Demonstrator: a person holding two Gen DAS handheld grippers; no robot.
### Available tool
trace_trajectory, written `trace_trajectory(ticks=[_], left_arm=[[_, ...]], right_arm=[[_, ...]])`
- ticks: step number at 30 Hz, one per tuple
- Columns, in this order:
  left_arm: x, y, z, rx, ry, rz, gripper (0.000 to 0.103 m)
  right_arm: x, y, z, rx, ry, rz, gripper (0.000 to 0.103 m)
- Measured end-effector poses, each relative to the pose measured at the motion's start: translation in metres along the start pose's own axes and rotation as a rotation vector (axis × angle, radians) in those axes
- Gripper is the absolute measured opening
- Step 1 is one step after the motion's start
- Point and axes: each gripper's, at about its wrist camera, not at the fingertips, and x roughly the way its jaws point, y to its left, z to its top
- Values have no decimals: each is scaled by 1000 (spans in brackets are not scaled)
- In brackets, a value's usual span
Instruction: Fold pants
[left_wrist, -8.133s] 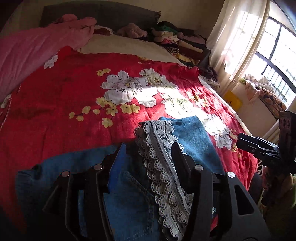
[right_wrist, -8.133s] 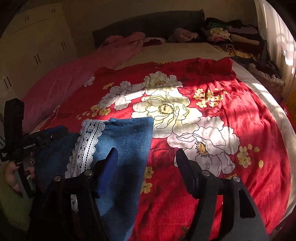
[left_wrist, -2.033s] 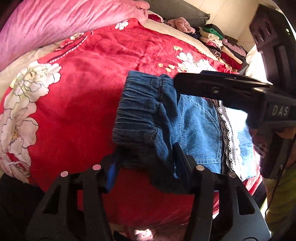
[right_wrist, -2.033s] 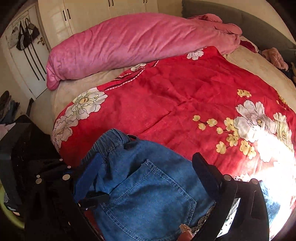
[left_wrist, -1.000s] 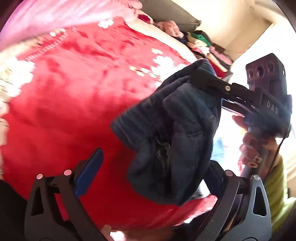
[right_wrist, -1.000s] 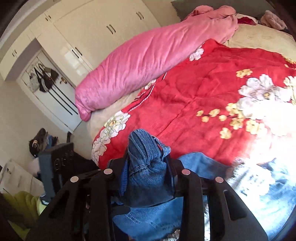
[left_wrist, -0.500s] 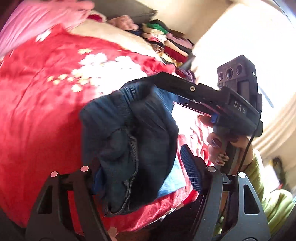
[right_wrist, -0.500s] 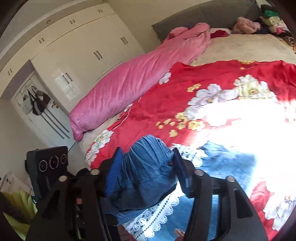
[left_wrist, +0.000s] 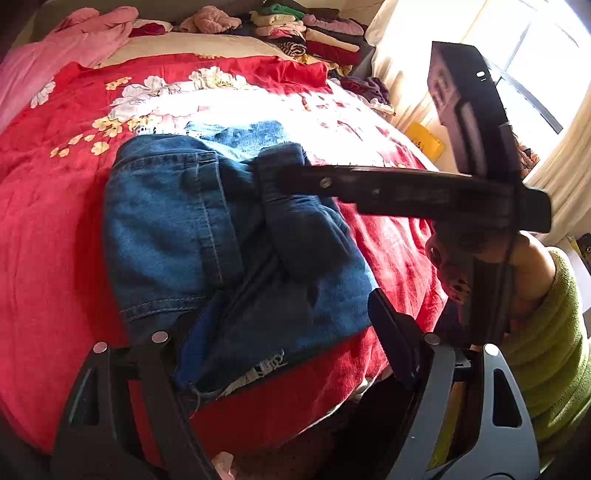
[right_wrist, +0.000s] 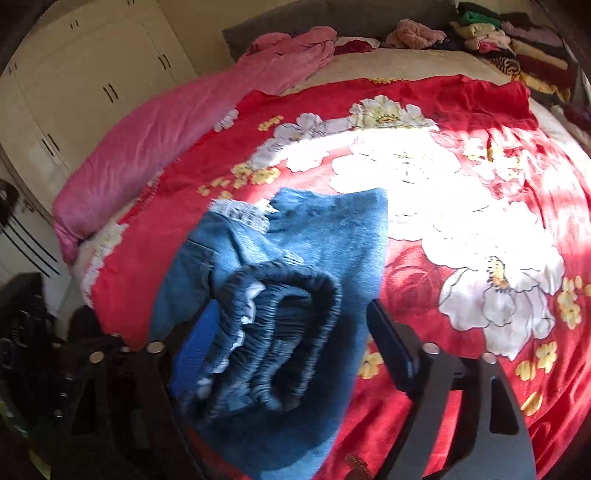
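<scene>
Blue jeans (left_wrist: 166, 221) lie folded on the red flowered blanket (left_wrist: 48, 229), white lace trim (left_wrist: 258, 369) showing at the near edge. My left gripper (left_wrist: 291, 332) hovers over the near edge, its jaws opening and pressing on nothing. Seen side-on, my right gripper (left_wrist: 275, 173) reaches in from the right with its tip at the bunched elastic waistband (left_wrist: 295, 206). In the right wrist view the waistband (right_wrist: 280, 332) sits between the closing jaws of my right gripper (right_wrist: 291, 339). It rests against the blue left pad, with a gap to the right finger (right_wrist: 391, 339).
A rolled pink quilt (right_wrist: 155, 147) lies along the bed's left side. Stacked folded clothes (left_wrist: 314, 33) sit at the headboard. A window with curtains (left_wrist: 535, 74) is to the right and a white wardrobe (right_wrist: 74, 92) to the left. A hand in a green sleeve (left_wrist: 554, 332) holds the right gripper.
The waistband end was lifted and carried across onto the rest of the jeans. The left jaws came off the denim. The right jaws, clamped on the waistband a second ago, now stand wider.
</scene>
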Motion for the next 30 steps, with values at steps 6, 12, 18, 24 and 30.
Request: trace_trajectory(ticks=[6, 12, 18, 24, 30], left_arm=[[-4, 3, -4, -15, 3, -9, 73], [-27, 1, 2, 9, -56, 39, 85], [-45, 1, 7, 27, -102, 122, 93], [-58, 12, 10, -2, -122, 167, 93], [-60, 36, 12, -74, -126, 209, 93]], right_arm=[[-4, -2, -6, 14, -11, 11, 48], [-41, 5, -3, 14, -125, 7, 71], [-73, 14, -7, 3, -201, -19, 88], [-100, 22, -18, -24, -252, -58, 90], [-108, 28, -40, -12, -244, -81, 90]])
